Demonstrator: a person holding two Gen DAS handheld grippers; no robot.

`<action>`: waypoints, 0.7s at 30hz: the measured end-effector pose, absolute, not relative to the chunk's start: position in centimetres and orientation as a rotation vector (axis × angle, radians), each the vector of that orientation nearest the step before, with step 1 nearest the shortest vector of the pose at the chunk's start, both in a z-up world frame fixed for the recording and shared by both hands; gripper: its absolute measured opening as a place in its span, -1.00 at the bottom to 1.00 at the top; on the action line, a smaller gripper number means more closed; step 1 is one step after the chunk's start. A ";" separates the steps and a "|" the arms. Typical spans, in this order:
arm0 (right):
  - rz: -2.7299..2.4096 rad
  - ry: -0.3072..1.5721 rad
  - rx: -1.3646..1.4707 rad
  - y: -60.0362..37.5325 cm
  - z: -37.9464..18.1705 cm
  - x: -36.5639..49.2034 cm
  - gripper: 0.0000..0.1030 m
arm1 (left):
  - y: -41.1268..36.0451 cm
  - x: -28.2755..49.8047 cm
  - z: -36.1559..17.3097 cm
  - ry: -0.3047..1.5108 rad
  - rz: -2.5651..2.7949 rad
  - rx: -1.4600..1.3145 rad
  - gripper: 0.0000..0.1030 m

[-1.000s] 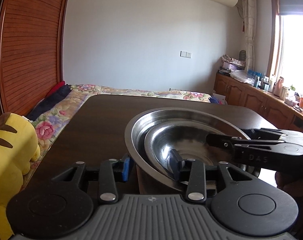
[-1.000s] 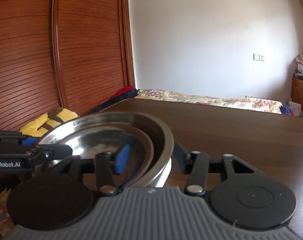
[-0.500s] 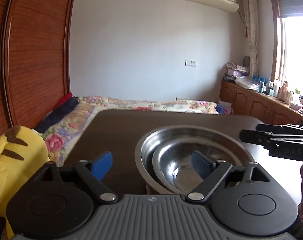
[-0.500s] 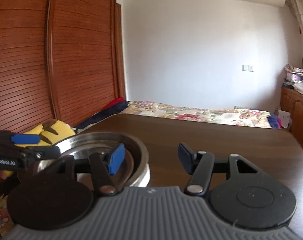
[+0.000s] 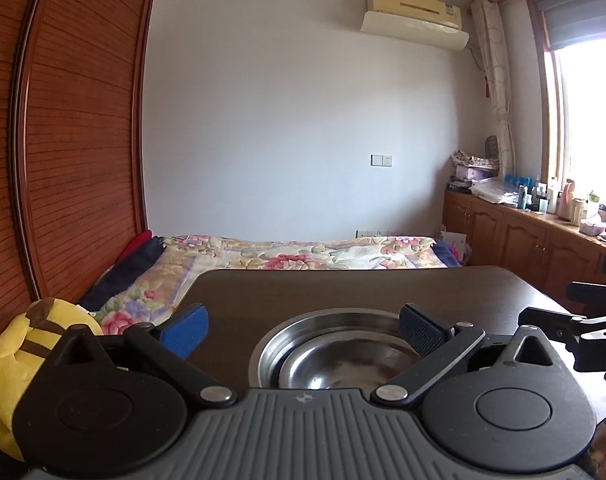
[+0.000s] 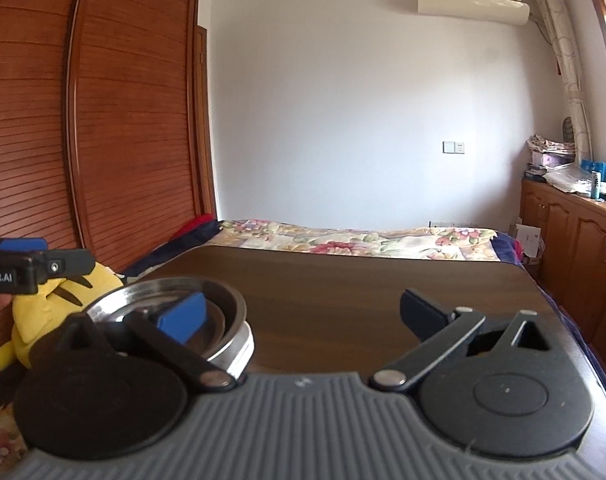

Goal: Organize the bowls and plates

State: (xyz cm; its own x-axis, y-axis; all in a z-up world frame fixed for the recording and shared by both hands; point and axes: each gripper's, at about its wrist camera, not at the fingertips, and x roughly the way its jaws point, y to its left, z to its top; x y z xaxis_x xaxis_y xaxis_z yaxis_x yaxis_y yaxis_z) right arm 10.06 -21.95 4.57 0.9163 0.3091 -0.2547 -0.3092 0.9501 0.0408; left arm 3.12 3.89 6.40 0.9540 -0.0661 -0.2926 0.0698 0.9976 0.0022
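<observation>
Left wrist view: my left gripper point(image 5: 303, 330) hangs above the table point(image 5: 343, 284) with its jaws spread wide and nothing between them. Below it sit the bowls, a small bowl point(image 5: 343, 364) nested inside a large bowl point(image 5: 323, 316), both of bare steel, close to the table's near edge and toward its left side. The right gripper's fingers point(image 5: 559, 320) show at the right margin of this view, apart from the bowls. A yellow plush toy point(image 5: 7, 344) lies off the table's left edge, on or beside the bed point(image 5: 303, 252).

Right wrist view: my right gripper point(image 6: 299, 314) is likewise spread and empty, aimed across the bare middle of the table point(image 6: 343, 280). The nested bowls point(image 6: 223, 308) lie to its left, partly behind its blue pad point(image 6: 183, 316); whether the pad touches the rim I cannot tell.

Step in hand, as I judge it: the stack looks finished and both grippers stand clear, so what remains is a clean retreat. I keep both claws spread, lift straight up rather than sideways, and avoid brushing the large bowl's rim, since polished steel on smooth wood probably slides easily. No plates appear in either view, so I look for any before moving on.
</observation>
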 end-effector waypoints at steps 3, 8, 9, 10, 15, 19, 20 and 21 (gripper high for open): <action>0.283 0.266 0.001 -22.2 4.4 9.8 1.00 | 3.3 2.7 6.5 0.282 -0.067 0.014 1.00; 0.243 0.276 0.022 -22.4 3.4 9.1 1.00 | 2.6 2.4 6.0 0.298 -0.088 -0.014 1.00; 0.234 0.279 0.026 -22.5 3.2 9.1 1.00 | 2.4 2.3 5.9 0.303 -0.099 -0.012 1.00; 0.226 0.282 0.027 -22.5 3.0 9.0 1.00 | 2.2 2.2 5.6 0.307 -0.108 -0.010 1.00; 0.201 0.292 0.036 -22.8 2.1 8.7 1.00 | 1.0 1.5 4.8 0.325 -0.147 0.013 1.00; 0.174 0.299 0.023 -23.0 1.4 8.6 1.00 | 0.4 1.1 3.7 0.351 -0.160 0.029 1.00; 0.166 0.301 0.023 -23.0 1.3 8.6 1.00 | 0.3 1.1 3.5 0.358 -0.160 0.033 1.00; 0.160 0.302 0.023 -23.0 1.2 8.6 1.00 | 0.2 1.1 3.3 0.363 -0.161 0.036 1.00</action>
